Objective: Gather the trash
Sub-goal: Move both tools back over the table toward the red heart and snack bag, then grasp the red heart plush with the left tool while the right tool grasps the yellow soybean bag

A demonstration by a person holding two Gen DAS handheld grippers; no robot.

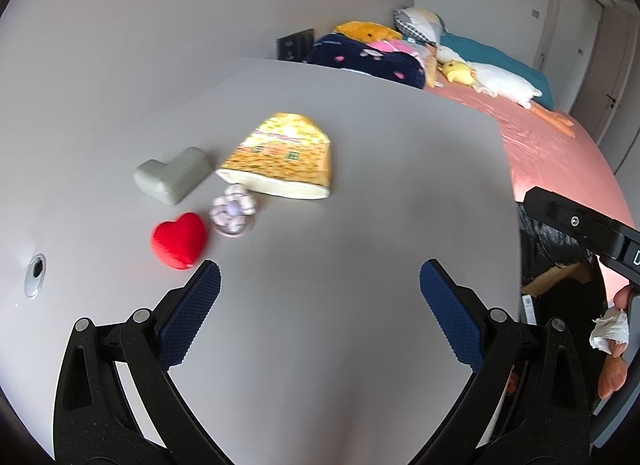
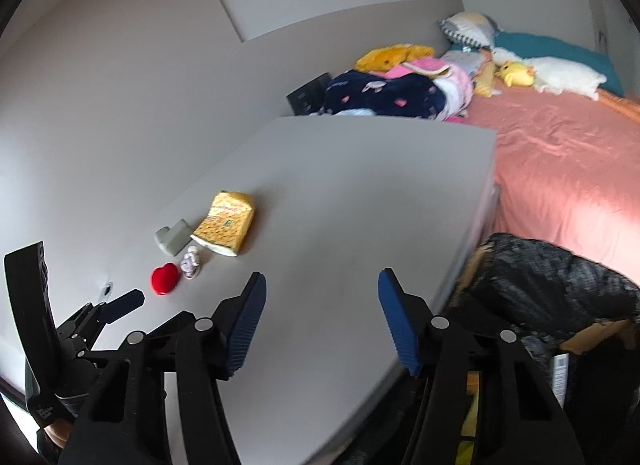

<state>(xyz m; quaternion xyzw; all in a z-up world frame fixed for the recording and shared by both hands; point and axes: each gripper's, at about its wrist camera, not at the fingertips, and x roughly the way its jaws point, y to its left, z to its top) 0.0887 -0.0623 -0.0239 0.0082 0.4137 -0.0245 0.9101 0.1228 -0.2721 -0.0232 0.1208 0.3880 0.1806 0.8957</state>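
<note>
Both claws hang over the grey counter [image 1: 360, 193] with nothing gripped: your left claw [image 1: 320, 281] gapes wide, your right claw [image 2: 322, 293] about half open. Left to right, the counter carries one red heart [image 1: 179, 239], one grey L-shaped block [image 1: 172, 177], one crumpled wrapper [image 1: 234, 215] and one yellow snack bag [image 1: 280, 157], clustered ahead of the left claw. One black-lined bin [image 2: 552, 285] waits at the counter's right edge, probably for drops.

Left gripper [image 1: 320, 277] with jaws wide apart above grey table [image 1: 340, 225], yellow snack bag [image 1: 280, 157], crumpled wrapper [image 1: 234, 213], red heart [image 1: 179, 240] at centre left, pink bed [image 1: 560, 153] upper right
</note>
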